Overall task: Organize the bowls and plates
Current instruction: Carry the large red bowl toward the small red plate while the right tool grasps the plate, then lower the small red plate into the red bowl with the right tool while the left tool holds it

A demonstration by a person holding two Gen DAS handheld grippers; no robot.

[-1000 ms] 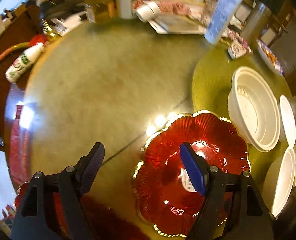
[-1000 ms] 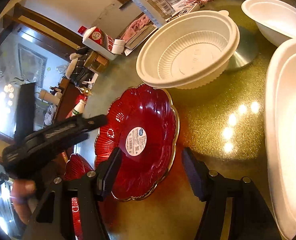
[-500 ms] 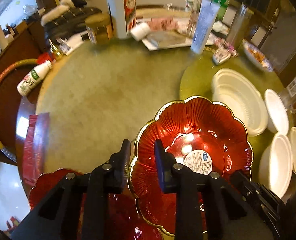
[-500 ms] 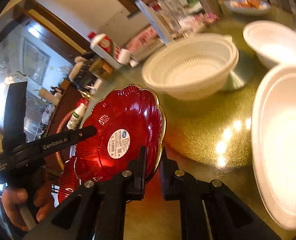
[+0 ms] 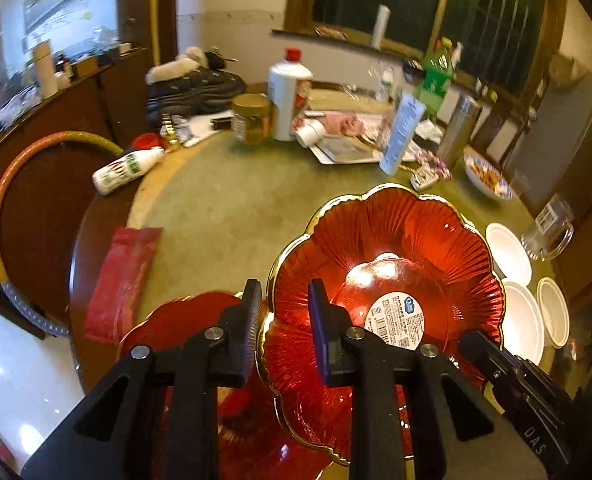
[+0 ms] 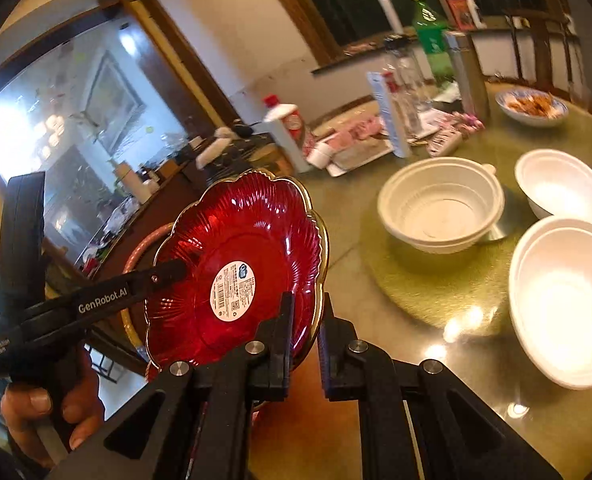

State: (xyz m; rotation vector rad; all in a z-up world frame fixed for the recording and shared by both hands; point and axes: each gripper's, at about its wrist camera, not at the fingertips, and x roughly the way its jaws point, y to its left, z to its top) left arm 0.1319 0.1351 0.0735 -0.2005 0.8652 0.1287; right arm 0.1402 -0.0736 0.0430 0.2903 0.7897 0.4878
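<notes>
A red scalloped plate with a gold rim and a white label (image 5: 396,264) (image 6: 236,264) is held in the air, tilted, above the table. My left gripper (image 5: 284,316) is shut on its left rim. My right gripper (image 6: 306,320) is shut on its opposite rim. A second red plate (image 5: 184,320) lies on the table under the left gripper. Three white foam bowls (image 6: 440,204) (image 6: 560,184) (image 6: 564,296) stand to the right; they also show in the left wrist view (image 5: 508,252).
The round green table (image 5: 224,208) carries a red packet (image 5: 120,280), a lying white bottle (image 5: 126,168), a jar (image 5: 252,118), a white liquor bottle (image 5: 290,92), a tray with papers (image 5: 348,148), a food dish (image 6: 532,106) and a glass mug (image 5: 548,232).
Both grippers closed on the red plate's rims and lifted it off the table, tilting it. The views rose, showing more of the room.
</notes>
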